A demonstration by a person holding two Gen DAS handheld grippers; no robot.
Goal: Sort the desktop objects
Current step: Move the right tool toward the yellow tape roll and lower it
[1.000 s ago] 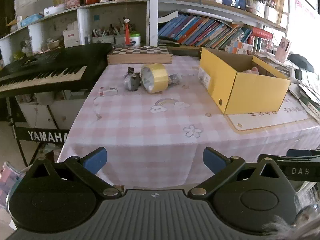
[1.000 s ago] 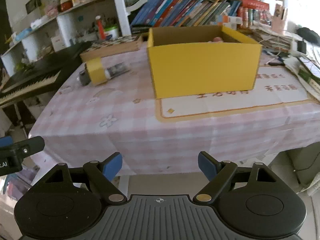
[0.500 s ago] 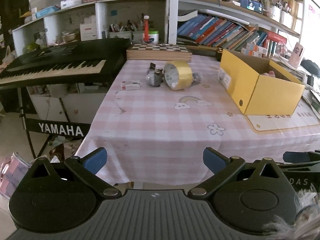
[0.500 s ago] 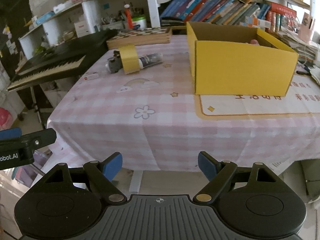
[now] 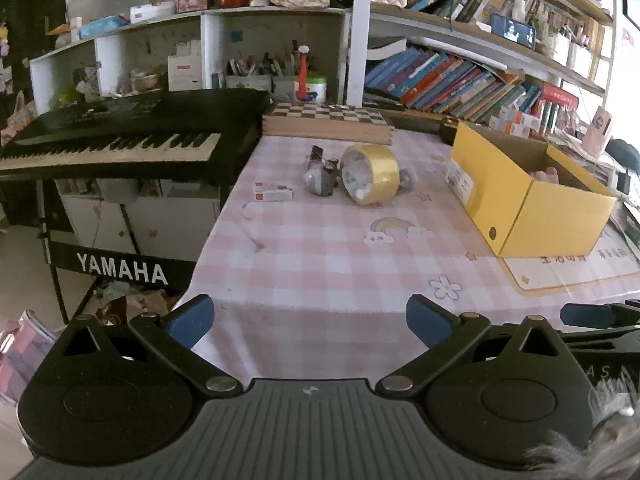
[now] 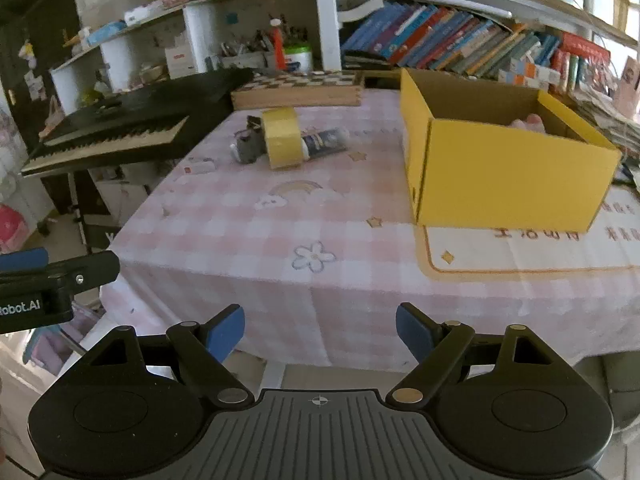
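A roll of yellow tape (image 5: 372, 174) (image 6: 283, 137) stands on edge far back on the pink checked tablecloth (image 5: 340, 248). A grey motor-like part (image 5: 320, 174) (image 6: 248, 146) lies on its left and a dark tube (image 6: 324, 141) on its right. A small white and red box (image 5: 273, 192) (image 6: 199, 167) lies further left. An open yellow cardboard box (image 5: 528, 188) (image 6: 500, 160) sits at the right, something pink inside. My left gripper (image 5: 310, 320) and right gripper (image 6: 320, 330) hang open at the table's near edge, nothing between their fingers.
A black Yamaha keyboard (image 5: 120, 140) stands off the table's left side. A wooden chessboard box (image 5: 326, 122) lies at the far edge. Shelves of books (image 5: 460, 80) fill the wall behind. A printed mat (image 6: 540, 248) lies under the yellow box.
Both grippers have drawn back from the table and rolled a little, so the tape, the parts and the yellow box look farther off. Both stayed open.
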